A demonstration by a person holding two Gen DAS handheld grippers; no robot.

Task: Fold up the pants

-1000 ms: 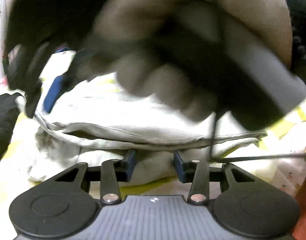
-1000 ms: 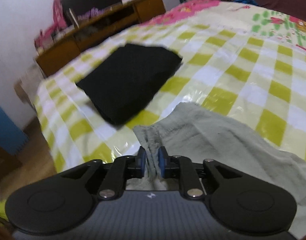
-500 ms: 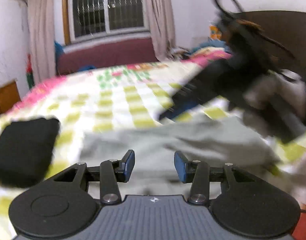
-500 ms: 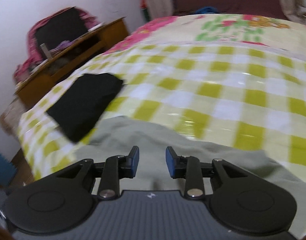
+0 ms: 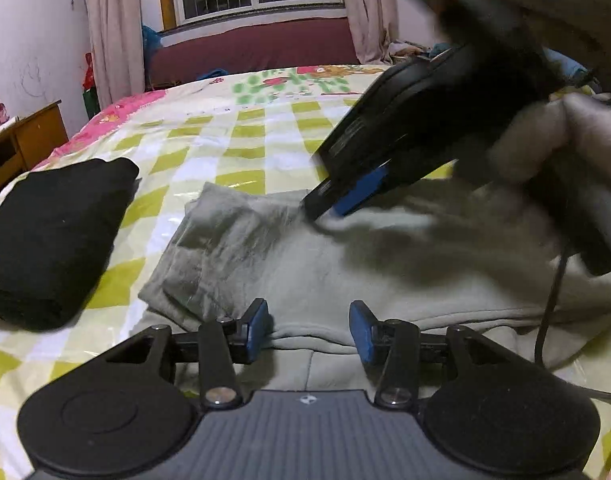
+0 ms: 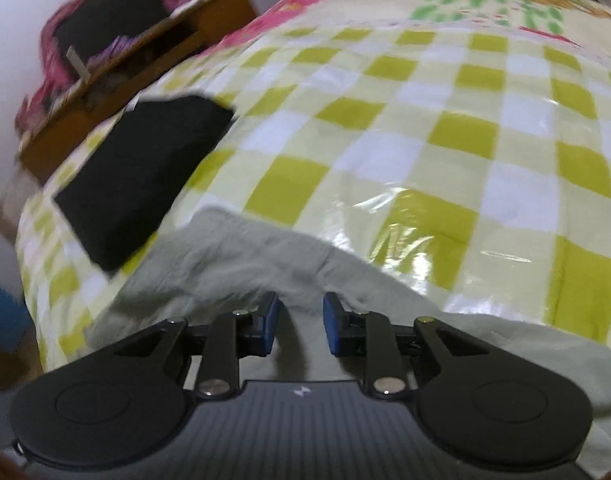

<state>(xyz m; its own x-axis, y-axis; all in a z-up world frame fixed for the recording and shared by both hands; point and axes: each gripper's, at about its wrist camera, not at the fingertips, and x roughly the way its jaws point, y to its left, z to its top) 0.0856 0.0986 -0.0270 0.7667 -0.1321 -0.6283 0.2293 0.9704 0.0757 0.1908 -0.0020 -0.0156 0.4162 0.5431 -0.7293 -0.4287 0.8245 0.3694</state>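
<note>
Both jaws apart, left gripper (image 5: 308,326) low over grey pants (image 5: 305,264), right gripper (image 5: 337,204) angled down, seemingly touching them.

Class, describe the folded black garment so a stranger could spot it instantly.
Start at the bed with the yellow-green checked cover. Near its edge on the wooden desk's side lies the black garment, beside the grey pants. Unlike them, it is dark and compactly folded.
</note>
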